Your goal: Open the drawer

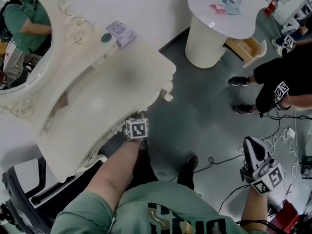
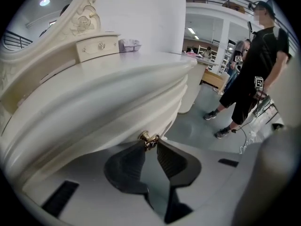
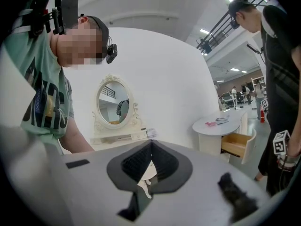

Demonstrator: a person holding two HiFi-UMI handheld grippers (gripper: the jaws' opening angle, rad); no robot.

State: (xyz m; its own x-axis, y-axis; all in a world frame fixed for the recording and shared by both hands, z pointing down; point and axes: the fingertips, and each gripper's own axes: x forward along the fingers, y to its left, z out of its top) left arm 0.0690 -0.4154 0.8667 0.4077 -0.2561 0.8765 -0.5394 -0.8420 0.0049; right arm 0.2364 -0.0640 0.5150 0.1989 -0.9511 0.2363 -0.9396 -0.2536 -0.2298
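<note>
The cream dressing table [image 1: 109, 99] has a curved front edge, and its drawer front [image 2: 94, 126] carries a small brass handle [image 2: 149, 139]. My left gripper [image 2: 150, 143] points steeply down at that edge, and its two dark fingertips press on the handle from either side. In the head view only its marker cube [image 1: 137, 129] shows at the table's front edge; the jaws are hidden under the edge. My right gripper [image 3: 151, 144] hangs off to the right over the floor [image 1: 254, 155], its tips touching with nothing between them.
An oval mirror [image 1: 22, 38] stands on the dressing table's back left. A round white table [image 1: 222, 21] with an open wooden drawer [image 1: 246, 48] stands beyond. A person in black [image 1: 280, 74] stands at the right. Cables [image 1: 278, 140] lie on the floor; a black chair [image 1: 27, 186] is at my left.
</note>
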